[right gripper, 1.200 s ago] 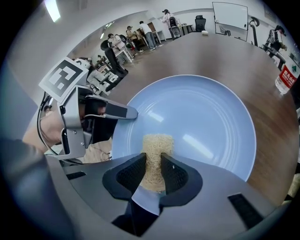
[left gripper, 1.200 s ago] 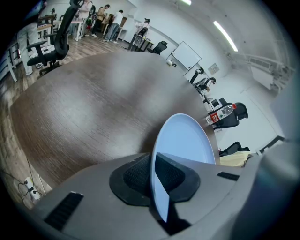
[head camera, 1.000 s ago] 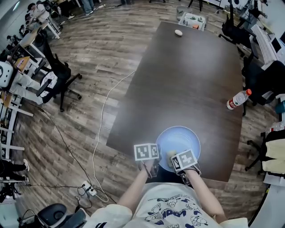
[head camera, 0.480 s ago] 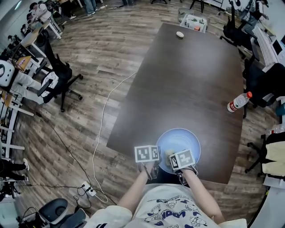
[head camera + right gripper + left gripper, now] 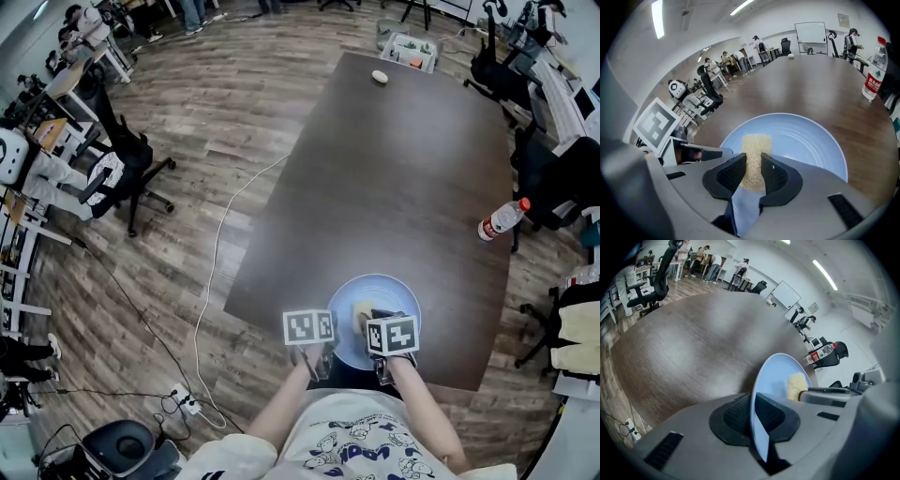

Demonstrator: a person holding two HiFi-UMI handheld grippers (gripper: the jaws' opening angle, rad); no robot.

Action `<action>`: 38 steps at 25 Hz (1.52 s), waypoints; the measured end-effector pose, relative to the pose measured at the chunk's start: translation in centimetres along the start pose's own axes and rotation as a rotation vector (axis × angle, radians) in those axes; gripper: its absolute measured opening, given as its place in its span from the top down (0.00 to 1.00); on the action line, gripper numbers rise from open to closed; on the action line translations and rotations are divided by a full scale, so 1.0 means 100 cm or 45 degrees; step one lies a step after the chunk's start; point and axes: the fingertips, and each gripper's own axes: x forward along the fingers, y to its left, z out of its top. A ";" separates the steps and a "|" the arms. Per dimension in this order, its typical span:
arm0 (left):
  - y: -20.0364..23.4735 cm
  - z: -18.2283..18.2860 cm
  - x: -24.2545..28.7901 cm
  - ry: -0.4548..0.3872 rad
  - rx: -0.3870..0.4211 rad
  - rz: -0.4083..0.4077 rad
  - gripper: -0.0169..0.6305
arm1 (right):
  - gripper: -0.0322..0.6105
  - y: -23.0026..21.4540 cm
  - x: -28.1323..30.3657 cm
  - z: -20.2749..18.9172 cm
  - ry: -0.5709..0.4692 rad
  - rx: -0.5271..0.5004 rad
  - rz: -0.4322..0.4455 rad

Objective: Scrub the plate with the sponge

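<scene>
A pale blue plate [image 5: 394, 292] lies at the near edge of the dark table [image 5: 394, 169]. My left gripper [image 5: 753, 414] is shut on the plate's [image 5: 780, 376] near-left rim, which runs edge-on between its pads. In my right gripper [image 5: 752, 172], shut on it, is a yellow sponge [image 5: 754, 152], and its far end rests on the plate's [image 5: 806, 140] near-left part. In the head view the sponge [image 5: 363, 312] shows just beyond the right gripper [image 5: 386, 328], and the left gripper [image 5: 319, 345] sits at the plate's left rim.
A clear bottle with a red cap [image 5: 501, 218] lies near the table's right edge. A small white object [image 5: 379, 76] sits at the far end. Office chairs [image 5: 117, 159] and cables [image 5: 216, 253] are on the wooden floor to the left.
My right gripper has carried the sponge a little farther onto the plate and to the right. The left gripper and the plate have not moved.
</scene>
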 end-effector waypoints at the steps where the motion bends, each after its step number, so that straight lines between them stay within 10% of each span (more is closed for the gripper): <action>1: 0.000 0.000 0.000 0.001 0.000 0.001 0.93 | 0.79 -0.002 -0.002 0.003 -0.022 0.010 -0.006; 38: -0.002 0.000 0.001 -0.008 0.005 0.005 0.93 | 0.80 -0.030 -0.013 -0.011 -0.002 0.059 -0.121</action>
